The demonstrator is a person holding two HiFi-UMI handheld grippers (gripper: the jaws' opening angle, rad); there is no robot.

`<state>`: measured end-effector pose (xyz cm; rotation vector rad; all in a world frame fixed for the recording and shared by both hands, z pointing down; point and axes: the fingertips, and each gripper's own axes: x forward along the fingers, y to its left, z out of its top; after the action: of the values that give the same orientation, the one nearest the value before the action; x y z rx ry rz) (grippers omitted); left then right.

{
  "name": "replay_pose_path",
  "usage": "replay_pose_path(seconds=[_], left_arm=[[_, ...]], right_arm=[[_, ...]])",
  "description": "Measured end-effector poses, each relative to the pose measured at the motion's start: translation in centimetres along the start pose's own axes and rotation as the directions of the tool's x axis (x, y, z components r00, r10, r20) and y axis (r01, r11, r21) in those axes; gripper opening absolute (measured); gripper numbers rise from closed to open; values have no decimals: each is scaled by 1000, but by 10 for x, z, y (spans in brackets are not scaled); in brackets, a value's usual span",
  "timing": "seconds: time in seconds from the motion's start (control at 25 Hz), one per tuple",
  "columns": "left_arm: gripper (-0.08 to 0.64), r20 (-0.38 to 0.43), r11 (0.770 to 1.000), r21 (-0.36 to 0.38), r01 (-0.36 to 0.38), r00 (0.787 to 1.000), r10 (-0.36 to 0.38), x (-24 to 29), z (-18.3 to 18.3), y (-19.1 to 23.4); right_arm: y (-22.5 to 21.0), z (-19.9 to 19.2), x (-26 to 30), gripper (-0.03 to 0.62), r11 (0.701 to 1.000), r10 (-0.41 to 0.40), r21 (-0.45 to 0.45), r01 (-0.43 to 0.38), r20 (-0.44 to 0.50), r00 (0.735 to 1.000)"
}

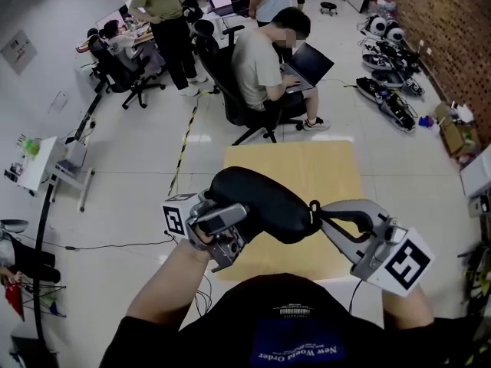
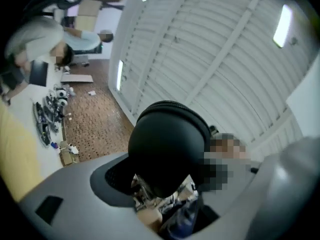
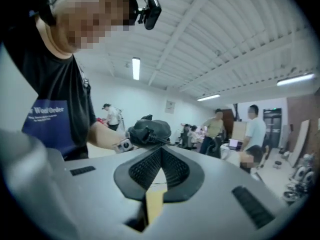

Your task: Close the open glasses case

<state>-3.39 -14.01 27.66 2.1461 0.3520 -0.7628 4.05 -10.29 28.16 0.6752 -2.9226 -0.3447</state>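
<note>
Between jaws of left gripper (image 1: 217, 219): glasses case (image 1: 261, 202), clamped, jaws half apart.
At tips of right gripper (image 1: 321, 215): case's end, jaws closed together.

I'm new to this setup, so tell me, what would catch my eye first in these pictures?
A black oval glasses case is held in mid-air over the light wooden table, gripped by the left gripper. The right gripper, jaws shut, meets the case's right end. Behind them, a person sits with a dark laptop.
</note>
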Motion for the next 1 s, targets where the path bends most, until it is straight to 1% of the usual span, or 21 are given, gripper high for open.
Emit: replay_pose_path(seconds=[0.04,0.08,0.12,0.16,0.2,0.24,0.28,0.32,0.4,0.44,0.48,0.52,0.56,0.6,0.64,0.72,0.76,0.8,0.88,1.0], left_arm=[[304,113,997,-69,-25,993,33,-1,7,10],[307,219,989,-139,-50,972,80,-4,13,22],[312,309,978,-192,-79,941,136,-9,18,33],[318,374,968,-223,-114,907,193,-15,22,44],[328,411,961,-233,-151,880,238,-20,25,51],[328,420,957,-229,-179,869,263,-22,26,56],[331,407,955,-219,-198,871,274,-23,27,57],[331,381,955,-212,-208,882,277,-23,26,58],[331,324,953,-222,-205,907,270,-21,19,57],[331,311,953,-234,-193,914,262,-21,14,56],[331,314,952,-247,-179,915,253,-21,10,55],[331,331,952,-257,-165,911,248,-22,8,55],[331,358,952,-265,-153,901,245,-24,7,55],[331,388,952,-270,-143,889,244,-26,8,56],[331,416,952,-274,-136,876,245,-29,9,58],[331,443,947,-287,-146,856,266,-36,8,64],[331,448,943,-291,-163,847,285,-40,7,68],[331,453,938,-294,-182,838,305,-43,7,72],[331,464,928,-301,-220,816,344,-45,8,80],[331,489,908,-323,-267,774,402,-49,13,89]], right_arm=[[-6,0,1,-14,996,-84,-25,84,10,996],[-9,-4,3,-14,986,-160,-56,160,5,987],[-8,-14,4,-14,971,-222,-94,219,-29,975],[-5,-28,4,-14,957,-268,-144,253,-93,959],[-1,-43,5,-14,942,-299,-206,264,-162,941],[1,-51,6,-14,926,-321,-270,263,-200,926],[1,-52,7,-14,907,-342,-327,265,-208,916],[-2,-50,7,-14,887,-362,-376,269,-203,910],[-10,-45,4,-14,842,-404,-461,280,-196,894],[-12,-44,1,-14,814,-426,-507,282,-193,884],[-12,-43,0,-14,780,-448,-560,279,-188,874],[-11,-42,-1,-14,744,-468,-609,275,-181,865],[-12,-41,-2,-14,718,-484,-640,275,-175,857],[-15,-40,-4,-14,712,-494,-642,284,-171,853],[-20,-38,-6,-14,729,-498,-614,302,-172,850],[-29,-37,-9,-14,791,-489,-508,342,-187,852],[-29,-39,-8,-14,820,-475,-453,350,-198,857],[-26,-41,-6,-14,842,-456,-414,346,-205,866],[-12,-45,3,-14,867,-415,-386,315,-209,885],[6,-48,17,-14,876,-370,-404,263,-215,904]])
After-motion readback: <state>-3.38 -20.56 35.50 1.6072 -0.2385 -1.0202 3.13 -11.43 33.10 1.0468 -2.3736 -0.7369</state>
